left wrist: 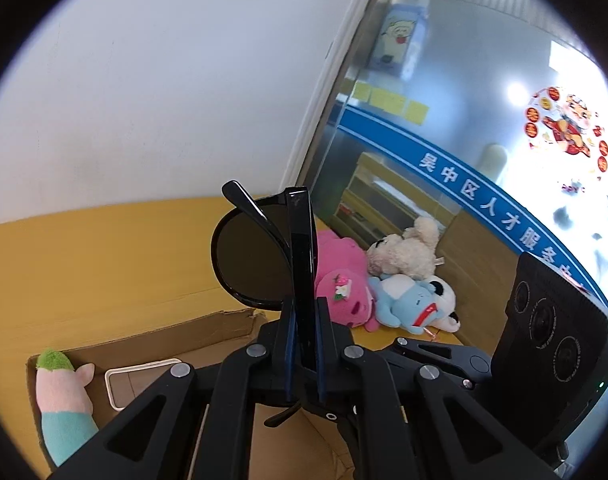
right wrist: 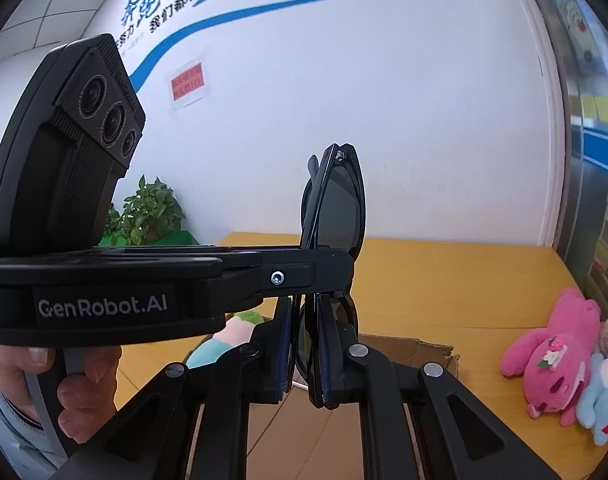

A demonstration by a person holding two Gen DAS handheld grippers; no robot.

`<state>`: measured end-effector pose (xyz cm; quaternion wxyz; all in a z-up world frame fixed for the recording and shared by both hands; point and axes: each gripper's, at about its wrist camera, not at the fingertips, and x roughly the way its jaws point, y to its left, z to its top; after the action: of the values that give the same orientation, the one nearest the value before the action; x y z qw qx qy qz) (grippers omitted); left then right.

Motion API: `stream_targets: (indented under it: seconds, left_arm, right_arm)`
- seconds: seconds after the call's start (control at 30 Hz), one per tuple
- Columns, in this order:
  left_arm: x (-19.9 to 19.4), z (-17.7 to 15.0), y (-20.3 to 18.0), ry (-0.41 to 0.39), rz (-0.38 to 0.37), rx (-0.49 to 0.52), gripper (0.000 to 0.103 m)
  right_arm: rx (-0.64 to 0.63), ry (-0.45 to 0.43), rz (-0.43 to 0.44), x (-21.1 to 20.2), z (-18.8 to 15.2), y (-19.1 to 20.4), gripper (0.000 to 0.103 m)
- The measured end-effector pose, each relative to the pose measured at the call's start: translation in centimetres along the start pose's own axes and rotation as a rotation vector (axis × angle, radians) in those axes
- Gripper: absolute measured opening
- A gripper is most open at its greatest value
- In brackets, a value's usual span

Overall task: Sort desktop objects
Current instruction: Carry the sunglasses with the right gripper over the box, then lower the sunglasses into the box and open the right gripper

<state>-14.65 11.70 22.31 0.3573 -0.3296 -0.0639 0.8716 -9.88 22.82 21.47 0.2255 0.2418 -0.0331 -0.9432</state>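
Nearest us, our left gripper (left wrist: 302,344) is clenched on the folded sunglasses (left wrist: 260,256), held upright above the cardboard box (left wrist: 152,340). Our right gripper (right wrist: 302,344) also appears clamped on the same frame, though one pad may sit just clear. We judge this a handover or a carry toward the box, at seven o'clock from the left gripper. Next, one gripper must release before lowering. Plush toys (left wrist: 387,284) lie at three o'clock.
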Motion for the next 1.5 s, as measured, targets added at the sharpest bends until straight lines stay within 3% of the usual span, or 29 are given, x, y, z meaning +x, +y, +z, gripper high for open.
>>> stream_targets:
  seconds: [0.17,0.4,0.6,1.0,1.37,1.47,1.5]
  left_arm:
    - [6.6,-0.6,4.2,0.114,-0.01,-0.089,0.007]
    - [17.2,-5.1,9.8,0.307,-0.027,-0.245,0.007]
    - [21.7,-8.6,12.4,0.41,-0.039,-0.347,0.007]
    - [26.2,-10.8,13.4,0.496,-0.068,-0.389,0.007]
    - [26.8,-10.9,13.6,0.512,-0.072,-0.415,0.01]
    - [25.6,-10.3,12.9,0.495,-0.059,-0.385,0.019]
    - [24.8,-9.9,12.4,0.475,-0.056,-0.362,0.021]
  right_arm:
    - [0.089,0.108,0.021,6.0,-1.3,-4.4,0.011]
    - [0.256,0.296,0.036,14.5,-7.3,-11.1,0.011]
    - [0.328,0.432,0.019,19.1,-11.9,-14.1,0.011]
    - [0.355,0.559,-0.114,21.9,-14.8,-16.0,0.012]
    - [0.319,0.573,-0.175,22.4,-15.2,-15.6,0.012]
    - [0.321,0.548,-0.164,21.6,-14.7,-15.1,0.017]
    - [0.31,0.533,-0.167,21.0,-14.4,-14.8,0.025]
